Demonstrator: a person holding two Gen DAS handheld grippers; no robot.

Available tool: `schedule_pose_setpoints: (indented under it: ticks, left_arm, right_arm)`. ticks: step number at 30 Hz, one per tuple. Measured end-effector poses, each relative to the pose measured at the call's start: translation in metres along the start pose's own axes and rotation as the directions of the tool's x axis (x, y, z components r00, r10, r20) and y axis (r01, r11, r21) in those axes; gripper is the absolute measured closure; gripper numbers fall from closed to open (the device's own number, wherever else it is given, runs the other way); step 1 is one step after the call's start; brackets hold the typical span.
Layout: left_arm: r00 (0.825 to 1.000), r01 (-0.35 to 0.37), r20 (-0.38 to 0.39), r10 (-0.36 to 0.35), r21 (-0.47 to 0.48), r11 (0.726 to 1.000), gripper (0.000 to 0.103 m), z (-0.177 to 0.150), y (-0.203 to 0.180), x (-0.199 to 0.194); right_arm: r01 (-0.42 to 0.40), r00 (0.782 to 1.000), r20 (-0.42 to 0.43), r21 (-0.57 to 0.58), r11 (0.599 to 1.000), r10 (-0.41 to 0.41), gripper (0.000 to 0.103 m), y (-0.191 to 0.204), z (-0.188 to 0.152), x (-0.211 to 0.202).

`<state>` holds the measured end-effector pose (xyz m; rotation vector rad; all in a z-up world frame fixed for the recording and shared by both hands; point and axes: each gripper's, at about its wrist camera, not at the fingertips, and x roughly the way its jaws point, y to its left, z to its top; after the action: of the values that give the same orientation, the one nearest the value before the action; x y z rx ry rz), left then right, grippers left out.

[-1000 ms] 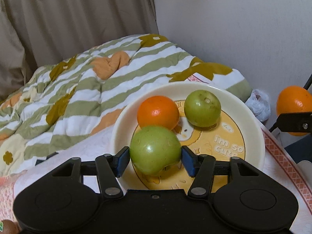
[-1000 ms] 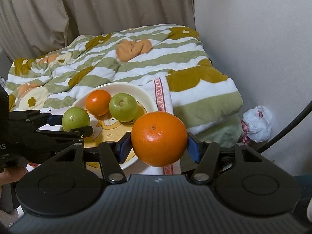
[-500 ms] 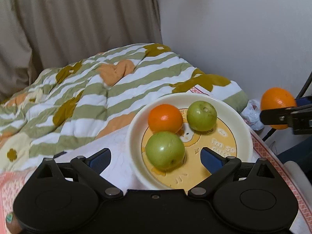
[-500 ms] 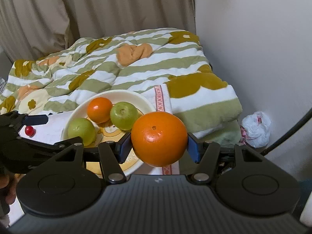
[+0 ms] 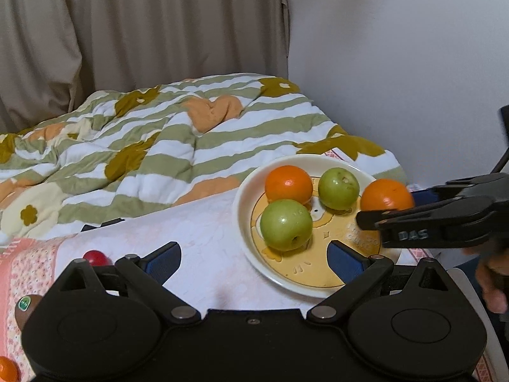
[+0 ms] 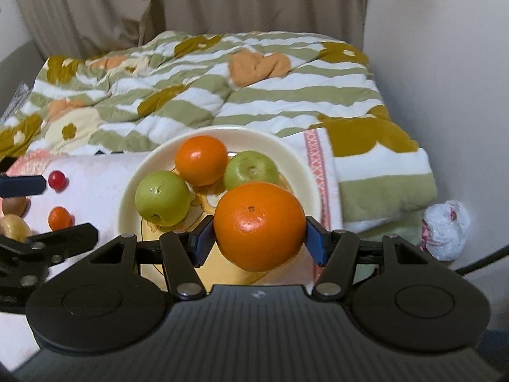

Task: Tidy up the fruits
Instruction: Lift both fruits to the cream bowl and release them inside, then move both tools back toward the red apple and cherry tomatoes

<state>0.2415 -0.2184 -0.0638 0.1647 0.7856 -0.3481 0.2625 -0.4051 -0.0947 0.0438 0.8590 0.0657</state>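
While the striped floral quilt [image 6: 241, 95] fills the bed from nine to two o'clock behind everything, the work goes on in front of it, on a pink-patterned cloth [image 5: 197, 242] spread over what I take to be a worktop. On that cloth sits the cream plate [image 6: 296, 165] with a cartoon print, already holding three fruits: an orange [image 6: 201, 159] at twelve o'clock, one green apple [image 6: 163, 198] at nine and a second green apple [image 6: 251, 169] at two. The right tongs [image 6: 259, 238] are clamped on a large orange [image 6: 259, 224], carried over the plate's five o'clock edge and not yet set down. The left tongs [image 5: 254, 262] stand wide apart with nothing between them, just off the plate's seven o'clock rim. Smaller pieces lie loose at nine o'clock: a small orange fruit [image 6: 59, 218], a red cherry-like fruit [image 6: 57, 180] and brownish ones I cannot identify. Placing the held orange looks like the step in hand; it calls for lowering into the free space at four o'clock, releasing gently so nothing rolls.
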Motion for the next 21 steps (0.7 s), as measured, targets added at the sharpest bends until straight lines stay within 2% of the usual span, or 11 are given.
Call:
schedule_pose_setpoints:
  ticks: [6,13,15,16,17,19,21]
  left_arm:
    - [1.0,-0.028,-0.007,0.028,-0.001,1.0,0.003,-0.005,0.005,-0.002]
    - [0.999,-0.047,-0.006,0.047,-0.017,0.999,0.003,-0.009,0.007,-0.008]
    - [0.998,-0.056,0.0,0.056,-0.018,0.998,0.003,-0.009,0.006,-0.012]
    - [0.998,-0.059,0.002,0.059,-0.02,0.998,0.003,-0.009,0.006,-0.014]
    - [0.998,-0.061,0.003,0.061,-0.022,0.998,0.003,-0.009,0.005,-0.016]
    - [0.998,-0.068,0.008,0.068,-0.028,0.997,0.003,-0.01,0.004,-0.021]
    - [0.997,-0.077,0.018,0.077,-0.036,0.996,0.003,-0.01,0.003,-0.028]
  right_arm:
    - [0.011,1.0,-0.021,-0.045,0.999,-0.012,0.028,0.005,-0.007,0.023]
    - [0.007,0.999,-0.034,-0.061,0.998,-0.009,0.028,0.003,-0.008,0.028]
    - [0.003,1.0,-0.012,-0.065,0.998,-0.004,0.02,0.004,-0.008,0.023]
    - [0.002,1.0,0.009,-0.066,0.998,-0.001,0.007,0.005,-0.006,0.018]
    - [0.001,0.999,0.033,-0.069,0.998,0.001,0.0,0.004,-0.006,0.012]
    - [0.007,0.997,0.076,-0.077,0.997,-0.001,0.0,0.004,-0.004,0.001]
    - [0.008,0.997,0.081,-0.091,0.996,-0.001,0.0,0.005,-0.001,-0.007]
